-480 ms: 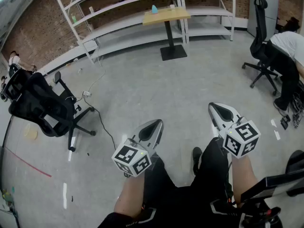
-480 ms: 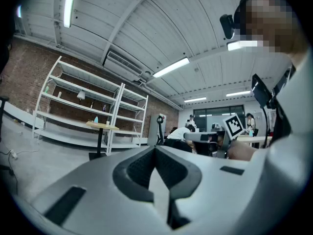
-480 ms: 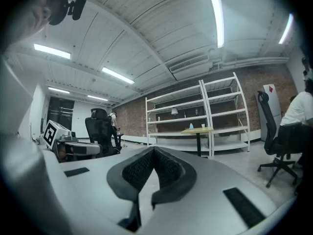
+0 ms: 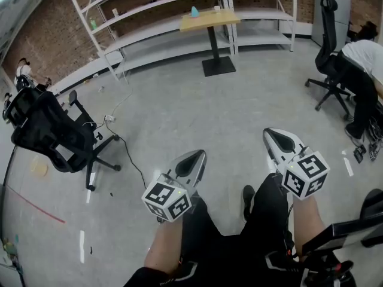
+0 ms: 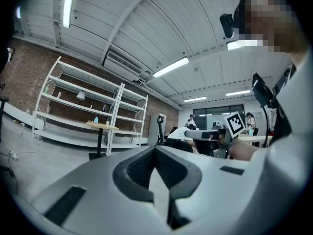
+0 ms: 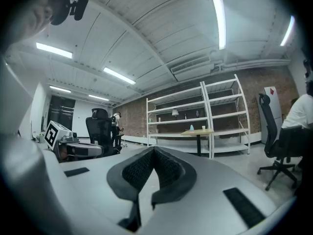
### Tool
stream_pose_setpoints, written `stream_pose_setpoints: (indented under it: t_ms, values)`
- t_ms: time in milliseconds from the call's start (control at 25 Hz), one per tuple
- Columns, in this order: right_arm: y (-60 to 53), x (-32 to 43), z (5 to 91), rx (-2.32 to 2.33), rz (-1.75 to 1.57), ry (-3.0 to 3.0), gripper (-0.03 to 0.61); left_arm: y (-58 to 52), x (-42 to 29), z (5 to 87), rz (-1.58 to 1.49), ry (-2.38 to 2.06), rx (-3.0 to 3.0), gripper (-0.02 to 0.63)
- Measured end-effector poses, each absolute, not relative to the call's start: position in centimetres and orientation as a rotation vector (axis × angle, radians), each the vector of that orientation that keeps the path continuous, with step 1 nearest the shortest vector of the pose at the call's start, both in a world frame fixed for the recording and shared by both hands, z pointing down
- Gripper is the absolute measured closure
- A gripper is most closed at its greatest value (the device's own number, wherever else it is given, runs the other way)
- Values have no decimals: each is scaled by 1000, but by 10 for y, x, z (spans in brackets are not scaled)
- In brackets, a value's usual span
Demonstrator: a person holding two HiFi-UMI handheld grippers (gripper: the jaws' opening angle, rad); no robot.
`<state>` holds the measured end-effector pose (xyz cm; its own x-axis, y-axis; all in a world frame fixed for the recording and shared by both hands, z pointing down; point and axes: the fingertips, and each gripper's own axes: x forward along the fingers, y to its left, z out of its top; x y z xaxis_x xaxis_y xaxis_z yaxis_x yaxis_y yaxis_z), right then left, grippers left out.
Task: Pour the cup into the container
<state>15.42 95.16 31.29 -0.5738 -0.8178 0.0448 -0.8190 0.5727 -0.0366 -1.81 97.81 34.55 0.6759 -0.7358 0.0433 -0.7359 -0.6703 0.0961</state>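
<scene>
Far across the room stands a small wooden table (image 4: 209, 20) with a light blue thing (image 4: 194, 11) and a small white cup (image 4: 216, 8) on it. The table also shows in the left gripper view (image 5: 101, 126) and the right gripper view (image 6: 197, 131). My left gripper (image 4: 200, 153) and right gripper (image 4: 270, 133) hang level over the floor above my knees, far from the table. The left gripper's (image 5: 155, 148) jaws meet at the tip with nothing between them, and so do the right gripper's (image 6: 154, 148).
White shelving (image 4: 149, 17) lines the brick back wall. A black office chair (image 4: 54, 133) stands at the left with a cable (image 4: 125, 154) on the floor beside it. Another chair (image 4: 329, 52) and a seated person (image 4: 365, 58) are at the right. Grey floor lies between me and the table.
Both grippers have kept still. Only a person far off at the left edge has shifted a little.
</scene>
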Motion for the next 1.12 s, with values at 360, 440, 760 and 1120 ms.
stream_pose_setpoints:
  t_ms: [360, 440, 760, 1120]
  values:
    - [951, 155, 310, 1440, 96, -2771, 578, 978, -21, 342, -15, -1222, 2782, 621]
    - [951, 154, 311, 1424, 127, -2781, 578, 977, -23, 342, -10, -1223, 2789, 621]
    - [926, 162, 342, 1385, 134, -2785, 578, 949, -17, 377, 31, -1206, 2735, 621]
    - [857, 175, 346, 1404, 164, -2812, 578, 886, -1, 382, 97, -1194, 2731, 621]
